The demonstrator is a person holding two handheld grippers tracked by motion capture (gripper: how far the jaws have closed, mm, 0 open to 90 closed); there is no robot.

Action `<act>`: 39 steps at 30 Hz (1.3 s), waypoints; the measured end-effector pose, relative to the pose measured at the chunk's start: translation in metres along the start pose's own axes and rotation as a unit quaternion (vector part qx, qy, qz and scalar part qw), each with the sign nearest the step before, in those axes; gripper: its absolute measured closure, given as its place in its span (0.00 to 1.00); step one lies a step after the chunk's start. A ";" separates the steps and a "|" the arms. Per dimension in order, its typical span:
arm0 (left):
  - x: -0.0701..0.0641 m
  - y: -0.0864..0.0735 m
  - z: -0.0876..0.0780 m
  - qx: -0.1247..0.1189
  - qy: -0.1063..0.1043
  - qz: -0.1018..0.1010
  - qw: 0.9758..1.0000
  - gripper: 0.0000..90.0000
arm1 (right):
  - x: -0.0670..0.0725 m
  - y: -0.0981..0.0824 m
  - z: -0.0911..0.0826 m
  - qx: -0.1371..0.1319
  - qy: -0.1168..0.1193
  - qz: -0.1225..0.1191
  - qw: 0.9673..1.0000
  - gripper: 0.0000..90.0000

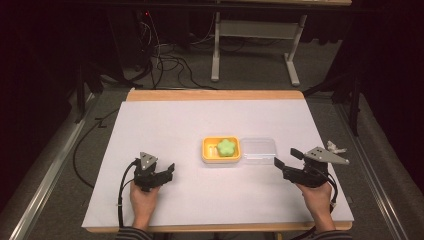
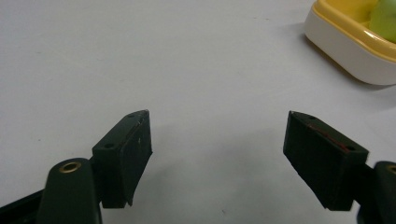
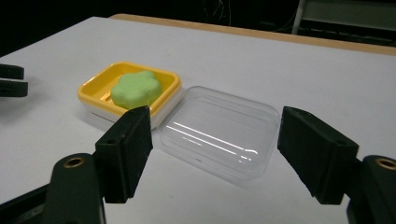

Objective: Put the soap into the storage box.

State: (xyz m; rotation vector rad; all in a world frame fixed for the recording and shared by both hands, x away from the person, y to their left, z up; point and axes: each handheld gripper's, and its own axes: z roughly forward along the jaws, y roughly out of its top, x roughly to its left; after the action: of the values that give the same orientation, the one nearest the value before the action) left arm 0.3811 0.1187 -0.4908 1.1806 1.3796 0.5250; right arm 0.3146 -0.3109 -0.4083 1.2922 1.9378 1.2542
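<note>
A yellow soap dish sits at the table's middle, with a green flower-shaped soap in it. Its clear plastic lid lies flat beside it on the right, touching it. My left gripper rests on the table to the dish's left, open and empty. My right gripper is held right of the lid, jaws wide apart and pointing at it, nothing between them.
A white sheet covers the wooden table. Cables trail from both grippers toward the near edge. A white table frame and loose cables lie on the floor beyond the far edge.
</note>
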 end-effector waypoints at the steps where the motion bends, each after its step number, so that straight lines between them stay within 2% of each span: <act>1: 0.000 0.000 0.000 0.000 0.001 0.000 1.000 0.27 | 0.000 -0.002 0.000 0.001 -0.001 0.003 1.000 0.30; 17: 0.000 0.000 0.000 -0.001 0.000 0.000 1.000 0.27 | 0.000 -0.020 0.004 0.009 0.003 0.018 1.000 0.32; 32: 0.000 0.000 0.000 -0.002 0.002 0.001 1.000 0.27 | 0.005 -0.026 0.009 0.009 0.004 0.016 1.000 0.33; 39: 0.000 0.000 0.000 -0.001 0.001 0.001 1.000 0.27 | 0.007 -0.029 0.014 0.022 0.001 0.018 1.000 0.35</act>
State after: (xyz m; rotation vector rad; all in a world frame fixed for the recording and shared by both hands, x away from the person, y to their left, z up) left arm 0.3812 0.1185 -0.4908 1.1805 1.3804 0.5286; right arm 0.3091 -0.3023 -0.4393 1.3540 1.9620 1.2359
